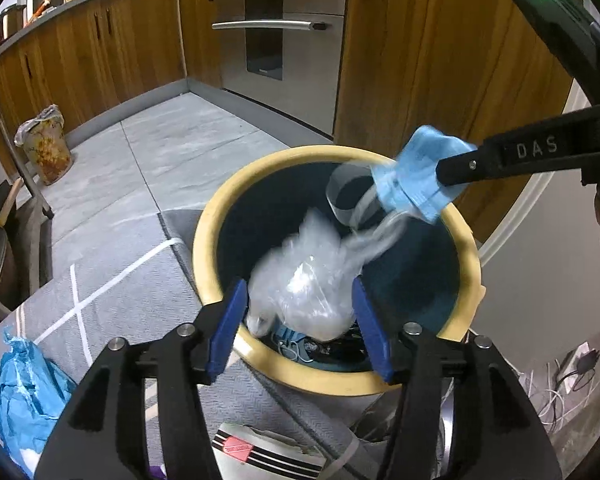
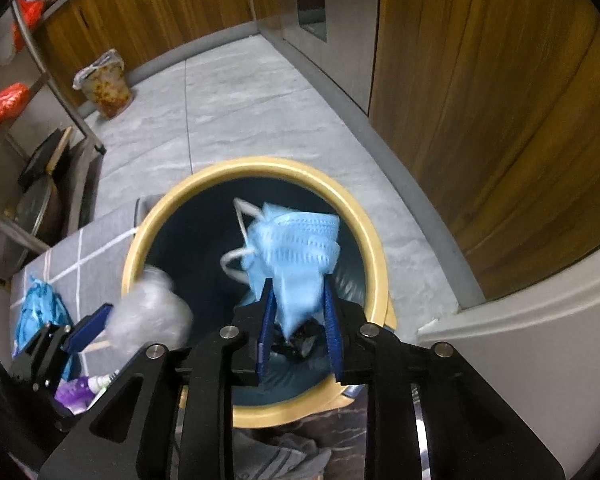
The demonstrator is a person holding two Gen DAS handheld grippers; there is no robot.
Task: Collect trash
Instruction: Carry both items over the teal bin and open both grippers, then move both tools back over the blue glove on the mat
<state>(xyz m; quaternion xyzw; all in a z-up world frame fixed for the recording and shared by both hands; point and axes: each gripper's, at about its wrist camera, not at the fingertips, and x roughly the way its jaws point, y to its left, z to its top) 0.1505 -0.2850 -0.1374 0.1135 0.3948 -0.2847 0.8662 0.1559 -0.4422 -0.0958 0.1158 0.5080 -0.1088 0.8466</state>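
Observation:
A round bin with a yellow rim and a dark inside stands right under both grippers. My left gripper is open over it. A crumpled clear plastic bag hangs blurred between its blue pads, loose from them. One left finger shows beside that bag in the right wrist view. My right gripper is open above the bin's far side. A light blue face mask sits between its pads, ear loops dangling, lower edge blurred. Dark trash lies at the bin's bottom.
A grey rug with white lines holds crumpled blue trash and a purple item. A small lined bin stands by the wooden cabinets. An oven is beyond, a metal rack at left, cables at right.

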